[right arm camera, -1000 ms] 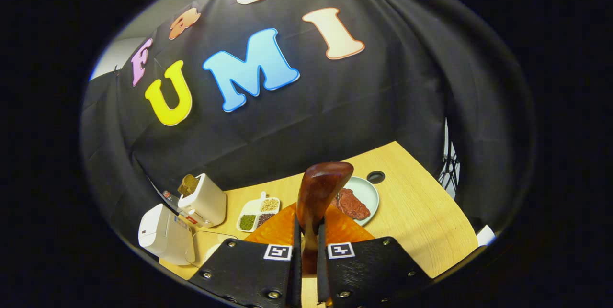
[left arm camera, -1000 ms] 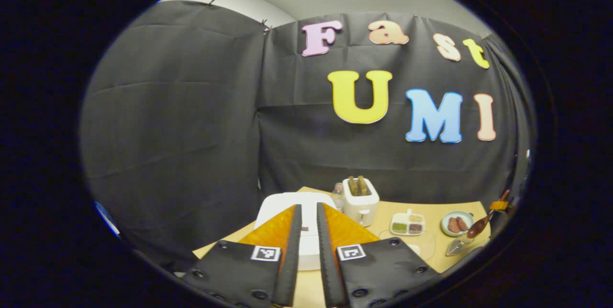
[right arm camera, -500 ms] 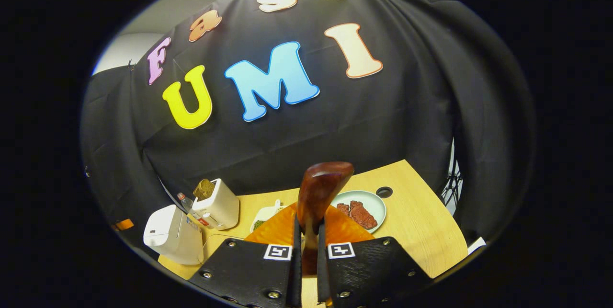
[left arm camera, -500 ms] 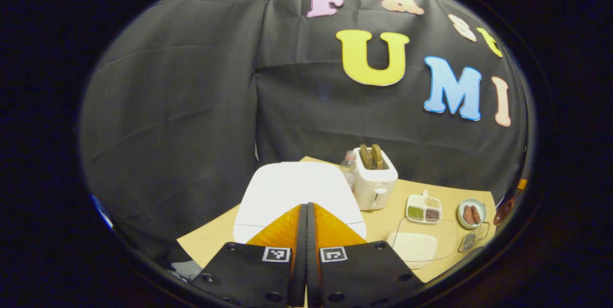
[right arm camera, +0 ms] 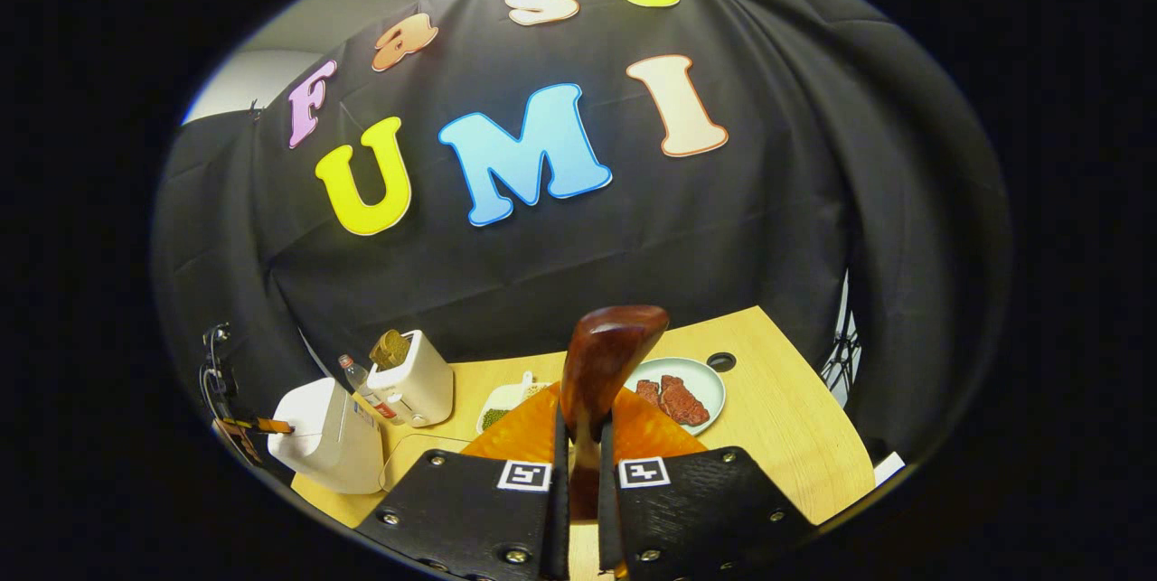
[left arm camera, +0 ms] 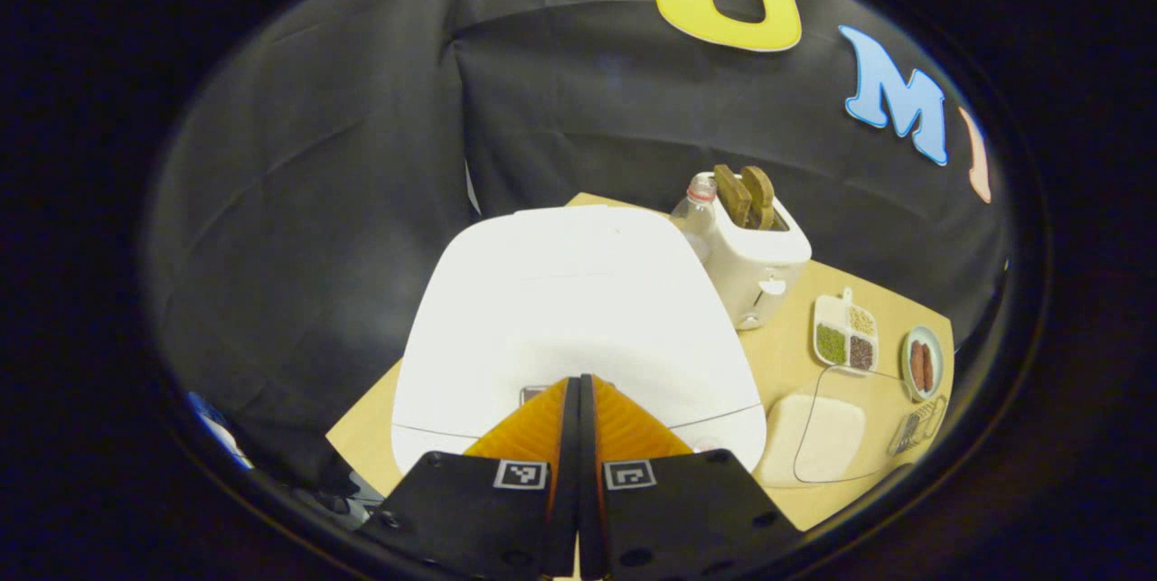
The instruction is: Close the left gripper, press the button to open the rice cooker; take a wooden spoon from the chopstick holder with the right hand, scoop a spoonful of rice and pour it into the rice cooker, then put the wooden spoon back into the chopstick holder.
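One rice cooker [left arm camera: 578, 310] sits at the near left of the pale wooden table [right arm camera: 795, 436] — white, smooth, rounded at the corners, its lid down. The left gripper [left arm camera: 578, 382] has its two fingers pressed flat together with nothing between them, tips right at the small grey button [left arm camera: 533, 394] at the front edge of the lid; whether they actually touch it I cannot tell.

Behind the cooker stands one white toaster [left arm camera: 757, 260] with two brown slices [left arm camera: 746, 195] poking up, and one clear plastic bottle [left arm camera: 696, 212] just beside it. Further right lies one small divided dish [left arm camera: 845, 342] holding three sorts of grain — green, dark and pale. Next comes one round plate [left arm camera: 922, 364] with two reddish-brown pieces on it. Nearer the front is one clear, flat container [left arm camera: 850, 436] with a white mound of rice [left arm camera: 809, 436] inside, and one wire chopstick holder [left arm camera: 917, 426] at its right.

The right gripper [right arm camera: 578, 436] is clamped on one wooden spoon [right arm camera: 601, 364], both fingers squeezing the handle, the glossy dark-brown bowl standing up above the tips, held well above the table over the plate side.
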Demonstrator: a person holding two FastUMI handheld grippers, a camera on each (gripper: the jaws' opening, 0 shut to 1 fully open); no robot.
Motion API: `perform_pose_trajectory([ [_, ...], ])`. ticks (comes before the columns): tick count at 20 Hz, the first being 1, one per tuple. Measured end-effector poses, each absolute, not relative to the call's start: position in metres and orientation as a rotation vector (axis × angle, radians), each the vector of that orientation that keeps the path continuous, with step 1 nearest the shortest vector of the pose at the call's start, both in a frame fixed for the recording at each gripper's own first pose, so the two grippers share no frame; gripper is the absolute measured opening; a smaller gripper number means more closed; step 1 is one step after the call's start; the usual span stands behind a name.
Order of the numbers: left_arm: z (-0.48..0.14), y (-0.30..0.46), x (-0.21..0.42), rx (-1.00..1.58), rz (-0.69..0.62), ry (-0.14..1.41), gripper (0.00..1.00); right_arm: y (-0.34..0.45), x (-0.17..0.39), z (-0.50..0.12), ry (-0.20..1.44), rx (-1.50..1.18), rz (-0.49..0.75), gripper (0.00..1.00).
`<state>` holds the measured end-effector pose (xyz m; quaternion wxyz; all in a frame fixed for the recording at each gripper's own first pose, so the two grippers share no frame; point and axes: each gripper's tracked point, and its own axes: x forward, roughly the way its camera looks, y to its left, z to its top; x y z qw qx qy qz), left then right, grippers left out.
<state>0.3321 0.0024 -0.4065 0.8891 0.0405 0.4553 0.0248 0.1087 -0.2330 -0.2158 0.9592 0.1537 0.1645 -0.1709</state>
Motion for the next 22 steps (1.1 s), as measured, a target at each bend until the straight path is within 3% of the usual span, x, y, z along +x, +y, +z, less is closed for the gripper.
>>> perform_pose_trajectory([
  [5, -0.407, 0.003, 0.328, -0.091, 0.024, 1.153, 0.07, -0.224, 0.105, -0.216, 0.329, 0.308, -0.336, 0.13],
  [9, -0.409, 0.017, 0.330, -0.007, 0.026, 1.126, 0.06, -0.225, 0.103, -0.219, 0.334, 0.316, -0.329, 0.13],
  [13, -0.408, 0.014, 0.327, -0.083, 0.036, 1.165, 0.09, -0.225, 0.102, -0.215, 0.320, 0.328, -0.324, 0.13],
  [22, -0.319, 0.021, 0.362, -0.159, 0.032, 0.713, 0.08, -0.220, 0.101, -0.214, 0.327, 0.323, -0.306, 0.13],
])
